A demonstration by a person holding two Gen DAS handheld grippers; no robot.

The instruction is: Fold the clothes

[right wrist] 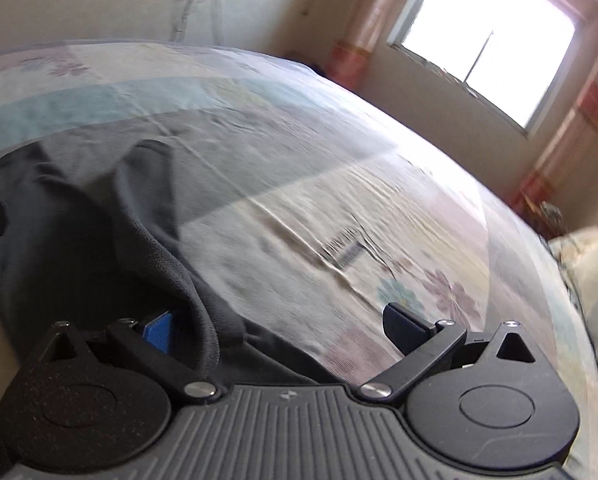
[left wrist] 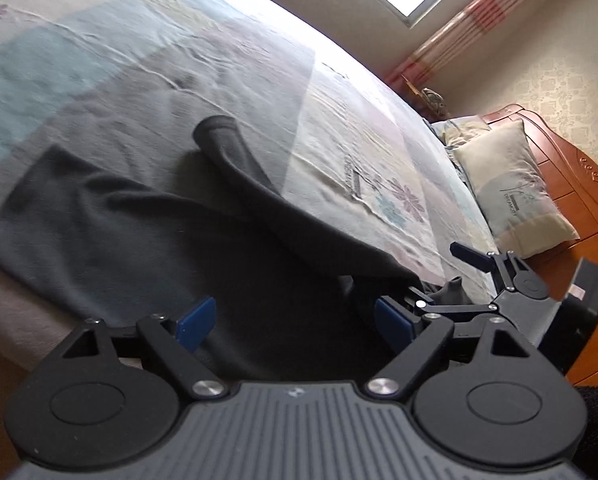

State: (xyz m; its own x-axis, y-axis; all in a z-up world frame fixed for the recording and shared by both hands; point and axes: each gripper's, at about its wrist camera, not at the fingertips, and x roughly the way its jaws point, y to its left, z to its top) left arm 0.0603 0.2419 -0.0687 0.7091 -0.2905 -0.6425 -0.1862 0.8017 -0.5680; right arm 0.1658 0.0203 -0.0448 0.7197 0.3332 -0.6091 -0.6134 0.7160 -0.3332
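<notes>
A dark grey garment point(left wrist: 139, 232) lies spread on the near part of the bed, with one sleeve point(left wrist: 227, 140) reaching away across the sheet. My left gripper point(left wrist: 295, 320) hovers over its near edge, blue pads point(left wrist: 197, 322) wide apart and pressing on nothing. My right gripper point(left wrist: 443, 280) is just to the right at the garment's corner, also open. In the blurred right wrist view the right gripper point(right wrist: 283, 328) is spread wide. A fold of the garment point(right wrist: 171, 264) lies by its left blue pad point(right wrist: 159, 330), loose between the jaws.
The bed has a pastel flowered sheet point(left wrist: 219, 60). A pillow point(left wrist: 515, 184) leans on the wooden headboard point(left wrist: 571, 168) at the right. A bright window point(right wrist: 487, 40) with red-striped curtains point(left wrist: 479, 20) is behind the bed.
</notes>
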